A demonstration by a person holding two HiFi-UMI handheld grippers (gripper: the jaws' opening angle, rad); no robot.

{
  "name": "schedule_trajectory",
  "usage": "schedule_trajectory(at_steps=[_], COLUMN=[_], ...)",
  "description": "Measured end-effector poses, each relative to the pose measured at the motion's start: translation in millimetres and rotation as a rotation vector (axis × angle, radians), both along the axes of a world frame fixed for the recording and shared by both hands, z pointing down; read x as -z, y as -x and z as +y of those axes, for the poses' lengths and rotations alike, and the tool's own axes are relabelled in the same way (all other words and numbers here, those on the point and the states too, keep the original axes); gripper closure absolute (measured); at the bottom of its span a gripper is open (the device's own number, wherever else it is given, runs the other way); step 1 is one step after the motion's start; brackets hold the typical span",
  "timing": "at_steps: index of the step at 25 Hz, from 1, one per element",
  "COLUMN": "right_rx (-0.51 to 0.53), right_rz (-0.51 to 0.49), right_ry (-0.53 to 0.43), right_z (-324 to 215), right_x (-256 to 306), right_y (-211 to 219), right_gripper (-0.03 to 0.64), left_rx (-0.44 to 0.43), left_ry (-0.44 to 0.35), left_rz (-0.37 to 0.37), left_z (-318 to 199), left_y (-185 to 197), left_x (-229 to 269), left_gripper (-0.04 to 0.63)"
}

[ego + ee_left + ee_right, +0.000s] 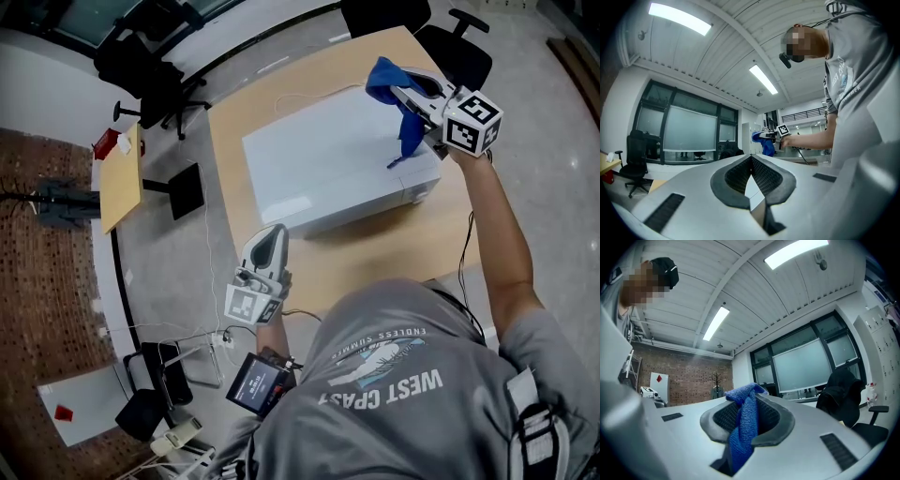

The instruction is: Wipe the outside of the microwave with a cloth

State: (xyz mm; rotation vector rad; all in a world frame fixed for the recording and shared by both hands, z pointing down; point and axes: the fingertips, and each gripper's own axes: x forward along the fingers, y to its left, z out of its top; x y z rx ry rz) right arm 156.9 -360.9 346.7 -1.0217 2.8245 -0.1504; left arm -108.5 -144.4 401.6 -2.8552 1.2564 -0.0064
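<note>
Cloth (410, 131) in right gripper (386, 86) (over microwave (323, 169))

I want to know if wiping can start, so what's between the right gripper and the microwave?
Only the blue cloth, clamped in the right gripper, hanging toward the top of the microwave. The head view shows it. Contact can't be judged.

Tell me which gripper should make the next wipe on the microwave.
Right. The right gripper is shut on the cloth, which hangs over the top of the microwave. The left gripper is shut, empty, and off the microwave's near side.
</note>
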Motion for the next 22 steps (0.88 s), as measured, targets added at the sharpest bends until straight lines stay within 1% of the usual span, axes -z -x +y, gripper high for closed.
schedule_trajectory(at_steps=[6,9,11,17,20,22], right_rx=[-0.044,-0.049,-0.052,-0.069,-0.065,-0.075], right_rz=[0.054,0.067,0.054,-0.040,-0.130,-0.219], right_ry=[0.065,0.115,0.151,0.259,0.309,0.340], right_z=[-12.4,-14.9,-14.1,-16.0,-12.3,-11.0], right_x=[-46.7,-80.9,-101.6,-151.7,-172.9,-184.3], right_y=[-46.4,-56.8,-60.8,-74.1,-74.0,-76.5], right_gripper=[0.548,0.548,0.548,0.548,0.548,0.548], left_rx=[0.019,0.026,0.030,0.048,0.055,0.058], left_ry=[0.003,0.007,0.010,0.035,0.042,0.048], left_rz=[-0.022,-0.031,-0.040,-0.064,-0.073,-0.081], left_z=[-5.0,-4.4,-1.2,-0.2,-1.9,-2.7], left_y=[-27.3,-38.2,-43.1,-55.2,-59.1,-61.5], left_x=[1.7,-0.4,-1.0,-2.3,-2.7,-3.7], left_gripper=[0.572,0.572,0.572,0.572,0.572,0.572])
